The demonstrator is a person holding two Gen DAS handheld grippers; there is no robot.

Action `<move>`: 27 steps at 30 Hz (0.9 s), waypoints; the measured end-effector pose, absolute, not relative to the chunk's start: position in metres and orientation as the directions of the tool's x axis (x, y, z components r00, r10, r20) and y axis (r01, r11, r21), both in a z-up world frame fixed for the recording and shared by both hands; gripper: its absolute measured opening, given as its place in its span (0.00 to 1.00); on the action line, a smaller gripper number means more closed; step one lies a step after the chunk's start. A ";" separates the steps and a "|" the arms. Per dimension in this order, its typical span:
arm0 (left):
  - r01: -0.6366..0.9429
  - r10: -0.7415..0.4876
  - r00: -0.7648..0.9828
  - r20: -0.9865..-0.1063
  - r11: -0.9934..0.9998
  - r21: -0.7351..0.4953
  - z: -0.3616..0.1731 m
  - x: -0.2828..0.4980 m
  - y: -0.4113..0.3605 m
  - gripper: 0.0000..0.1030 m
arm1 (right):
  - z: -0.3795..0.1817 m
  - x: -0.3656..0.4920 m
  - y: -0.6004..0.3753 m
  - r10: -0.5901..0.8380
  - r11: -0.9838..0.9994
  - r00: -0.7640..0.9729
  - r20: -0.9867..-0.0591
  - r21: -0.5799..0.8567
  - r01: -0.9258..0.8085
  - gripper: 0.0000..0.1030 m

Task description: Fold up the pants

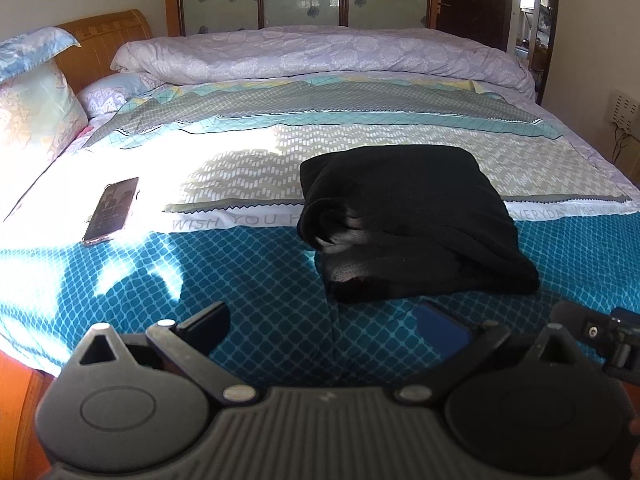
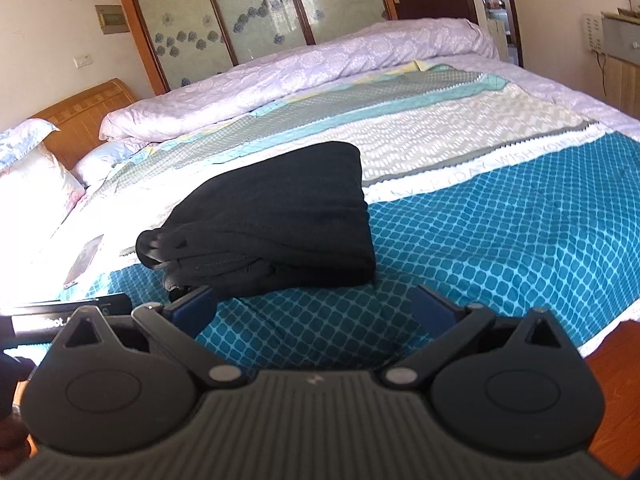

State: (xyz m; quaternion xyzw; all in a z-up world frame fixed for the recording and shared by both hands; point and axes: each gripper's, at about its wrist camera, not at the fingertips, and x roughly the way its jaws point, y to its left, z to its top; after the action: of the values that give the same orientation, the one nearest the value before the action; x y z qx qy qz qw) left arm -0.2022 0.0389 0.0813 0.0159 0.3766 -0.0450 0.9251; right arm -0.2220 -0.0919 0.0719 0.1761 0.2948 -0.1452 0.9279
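Black pants (image 1: 408,220) lie folded into a thick bundle on the teal-patterned bedspread (image 1: 248,280). In the left wrist view my left gripper (image 1: 324,324) stands open just in front of the bundle, nothing between its fingers. In the right wrist view the same pants (image 2: 272,220) lie ahead and slightly left. My right gripper (image 2: 312,308) is open wide, its left finger close to the bundle's near edge, with only bedspread between the jaws.
A phone (image 1: 112,210) lies face up on the bed to the left. A rolled lilac quilt (image 1: 320,52) runs along the far side, with pillows (image 1: 36,112) and a wooden headboard at left. The other gripper's end (image 1: 616,340) shows at right. Wooden floor (image 2: 616,364) borders the bed.
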 end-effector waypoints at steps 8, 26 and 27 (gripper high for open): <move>0.132 -0.102 0.726 -0.680 0.991 -0.008 0.084 -0.210 0.028 1.00 | 0.072 -0.221 -0.093 -0.139 0.895 0.755 -0.641 0.245 0.372 1.00; 0.108 -0.081 0.715 -0.694 0.994 -0.004 0.082 -0.207 0.031 1.00 | 0.066 -0.216 -0.085 -0.096 0.910 0.740 -0.666 0.242 0.336 1.00; 0.106 -0.082 0.715 -0.694 0.994 -0.008 0.082 -0.207 0.032 1.00 | 0.066 -0.216 -0.085 -0.094 0.910 0.739 -0.667 0.244 0.336 1.00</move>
State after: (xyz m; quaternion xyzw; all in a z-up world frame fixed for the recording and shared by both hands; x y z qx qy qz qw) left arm -0.2067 0.0315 0.0819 0.0165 0.3741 -0.0508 0.9258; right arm -0.2158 -0.0854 0.0660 0.1769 0.3414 -0.1175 0.9156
